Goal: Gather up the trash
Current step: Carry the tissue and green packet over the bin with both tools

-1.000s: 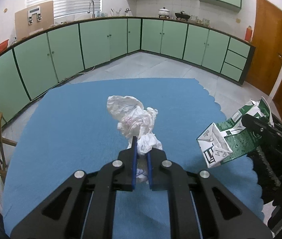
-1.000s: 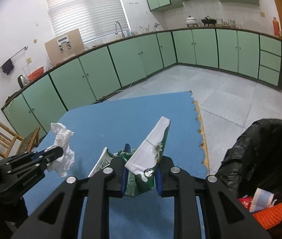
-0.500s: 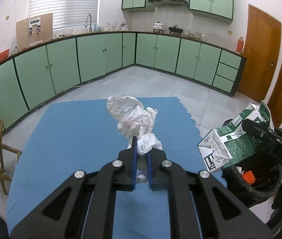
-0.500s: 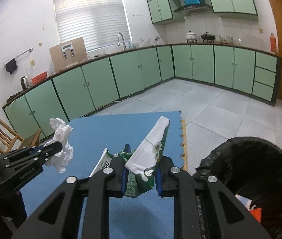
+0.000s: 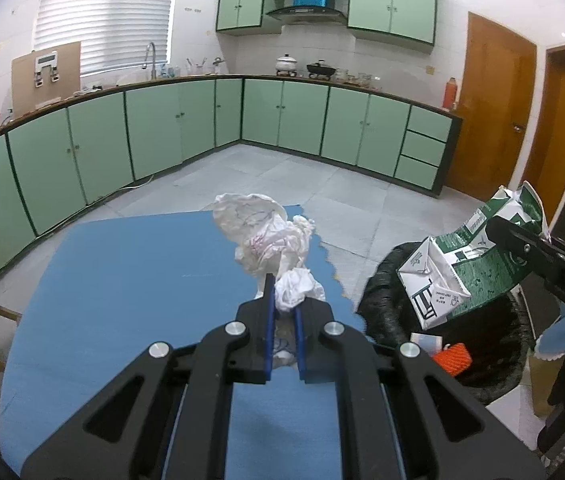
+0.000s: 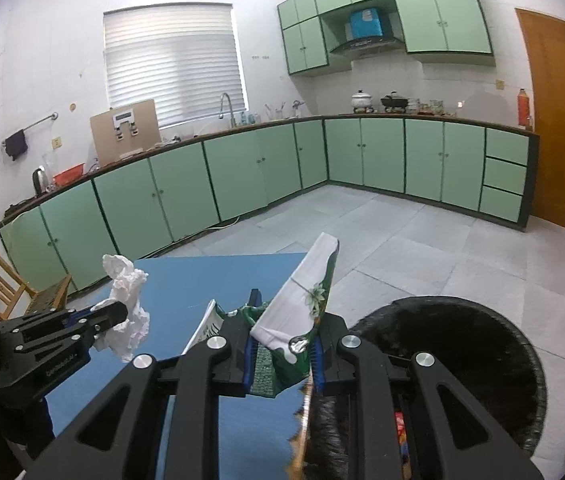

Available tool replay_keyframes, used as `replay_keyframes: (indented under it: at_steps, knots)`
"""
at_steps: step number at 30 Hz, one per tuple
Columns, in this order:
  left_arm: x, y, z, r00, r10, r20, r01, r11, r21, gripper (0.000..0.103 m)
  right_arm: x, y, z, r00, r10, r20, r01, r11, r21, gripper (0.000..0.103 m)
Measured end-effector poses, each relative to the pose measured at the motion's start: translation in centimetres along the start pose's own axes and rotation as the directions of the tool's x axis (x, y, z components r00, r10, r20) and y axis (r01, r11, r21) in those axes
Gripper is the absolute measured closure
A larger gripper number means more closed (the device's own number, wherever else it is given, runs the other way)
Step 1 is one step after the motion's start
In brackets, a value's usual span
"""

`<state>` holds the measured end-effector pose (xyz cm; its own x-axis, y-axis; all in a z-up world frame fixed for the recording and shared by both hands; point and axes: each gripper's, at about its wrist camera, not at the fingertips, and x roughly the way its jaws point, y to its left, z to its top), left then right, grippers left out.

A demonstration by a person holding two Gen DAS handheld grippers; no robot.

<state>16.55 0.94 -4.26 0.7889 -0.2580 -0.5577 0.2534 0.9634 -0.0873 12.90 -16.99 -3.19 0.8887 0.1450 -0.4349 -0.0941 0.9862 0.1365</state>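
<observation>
Trash bin nearer than before

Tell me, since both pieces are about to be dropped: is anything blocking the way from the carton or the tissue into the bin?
Nothing visible. The bin gapes open beside the carton; the tissue is over the blue mat.

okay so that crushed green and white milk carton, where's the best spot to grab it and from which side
Grip the crushed milk carton across its flattened green end, as the right tongs do now, coming from the side opposite its torn-open white mouth. The squashed end is thin enough to sit between shut pads, while the gaping mouth is wide and would probably buckle. That grip also leaves the open end pointing away, toward the black-lined trash bin.
</observation>
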Motion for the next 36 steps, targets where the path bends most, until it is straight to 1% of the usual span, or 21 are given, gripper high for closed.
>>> replay_keyframes:
  at_steps: [6, 13, 17, 22, 27, 36]
  knots:
    - [0.4, -2.9, 0.2, 0.999, -0.051, 0.007, 0.051, 0.998, 0.023, 0.096, -1.9, -2.9, -0.1, 0.999, -0.051, 0.018, 0.051, 0.999, 0.016, 0.082]
    - [1.6, -7.6, 0.2, 0.993, -0.119, 0.012, 0.118, 0.991, 0.064, 0.096, -3.5, -6.4, -0.3, 0.993, -0.113, 0.026, 0.112, 0.993, 0.041, 0.082]
    - [2.7, -10.0, 0.0, 0.987, -0.161, 0.005, 0.16, 0.983, 0.085, 0.096, -4.2, -8.4, -0.5, 0.988, -0.151, 0.024, 0.15, 0.987, 0.051, 0.082]
    - [4.8, -13.0, -0.5, 0.976, -0.218, -0.021, 0.219, 0.97, 0.105, 0.096, -4.4, -11.6, -1.6, 0.982, -0.188, 0.0, 0.187, 0.979, 0.079, 0.082]
    - [6.8, -15.8, -1.4, 0.97, -0.241, -0.039, 0.244, 0.959, 0.142, 0.096, -4.0, -14.2, -2.8, 0.975, -0.221, -0.031, 0.223, 0.97, 0.094, 0.082]
    - [10.8, -18.2, -2.1, 0.966, -0.244, -0.087, 0.255, 0.954, 0.157, 0.096, -2.2, -17.7, -5.1, 0.964, -0.25, -0.095, 0.26, 0.959, 0.115, 0.082]
